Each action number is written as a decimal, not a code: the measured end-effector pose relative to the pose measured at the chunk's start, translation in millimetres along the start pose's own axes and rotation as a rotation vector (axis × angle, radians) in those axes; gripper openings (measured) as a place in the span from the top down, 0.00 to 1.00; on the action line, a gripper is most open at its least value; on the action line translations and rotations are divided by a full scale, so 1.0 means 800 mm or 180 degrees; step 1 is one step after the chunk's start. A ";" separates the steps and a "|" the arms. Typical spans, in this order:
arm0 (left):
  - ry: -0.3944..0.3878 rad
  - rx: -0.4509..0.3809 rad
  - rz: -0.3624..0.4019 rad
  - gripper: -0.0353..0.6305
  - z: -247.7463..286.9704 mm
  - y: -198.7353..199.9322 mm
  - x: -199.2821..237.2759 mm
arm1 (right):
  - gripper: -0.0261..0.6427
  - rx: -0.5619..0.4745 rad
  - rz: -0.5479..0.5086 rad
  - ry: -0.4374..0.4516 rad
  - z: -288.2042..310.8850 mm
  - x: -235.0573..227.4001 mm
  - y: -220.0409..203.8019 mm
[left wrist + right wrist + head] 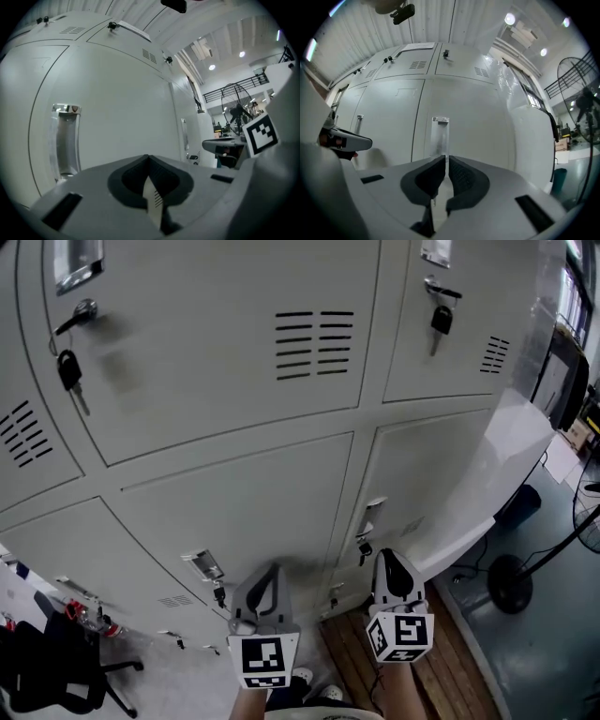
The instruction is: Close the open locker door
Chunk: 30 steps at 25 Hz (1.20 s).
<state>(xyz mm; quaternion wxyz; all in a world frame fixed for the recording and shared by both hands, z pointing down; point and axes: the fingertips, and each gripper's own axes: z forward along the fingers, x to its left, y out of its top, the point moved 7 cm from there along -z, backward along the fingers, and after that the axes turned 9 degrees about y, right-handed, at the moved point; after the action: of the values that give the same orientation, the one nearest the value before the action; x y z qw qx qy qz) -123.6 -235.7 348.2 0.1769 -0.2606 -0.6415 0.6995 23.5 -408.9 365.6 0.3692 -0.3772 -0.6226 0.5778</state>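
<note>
Holds nothing in the left gripper [149,158], jaws pressed tight together. Holds nothing in the right gripper [446,159] either, jaws drawn in to a thin slit. Points both level at the lockers [234,362], side by side and apart. Faces, straight ahead of the right jaws, near but clear of the tips, the recessed handle [440,133] of the locker door [478,131], its edges in line with the neighbouring doors as far as can be told. Shows a second handle [65,140] left of the left jaws, with plain door panel straight ahead of them. Leaves open room right of the right jaws: beyond the bank's side panel [511,451], grey floor [553,652] and a standing fan [511,585].
</note>
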 end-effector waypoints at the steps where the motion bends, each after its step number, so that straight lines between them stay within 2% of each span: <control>1: -0.0015 0.0008 -0.0042 0.95 0.001 0.003 -0.004 | 0.91 0.0006 0.0005 -0.0071 -0.006 -0.006 0.001; 8: -0.0183 -0.0125 0.0058 0.95 0.016 0.014 -0.021 | 0.92 0.0037 0.0009 -0.0410 -0.043 -0.041 0.012; 16: -0.0321 -0.0180 0.0026 0.95 0.030 0.025 -0.043 | 0.93 0.0015 -0.0057 -0.0687 -0.077 -0.066 0.023; 30: -0.0430 -0.0202 0.0012 0.95 0.037 0.031 -0.063 | 0.93 0.0023 -0.0042 -0.0845 -0.096 -0.080 0.024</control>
<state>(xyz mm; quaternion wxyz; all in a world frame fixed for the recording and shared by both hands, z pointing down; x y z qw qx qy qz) -98.8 -291.9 331.5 0.1235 -0.2195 -0.6733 0.6951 121.7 -431.5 349.6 0.2888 -0.2919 -0.6664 0.6224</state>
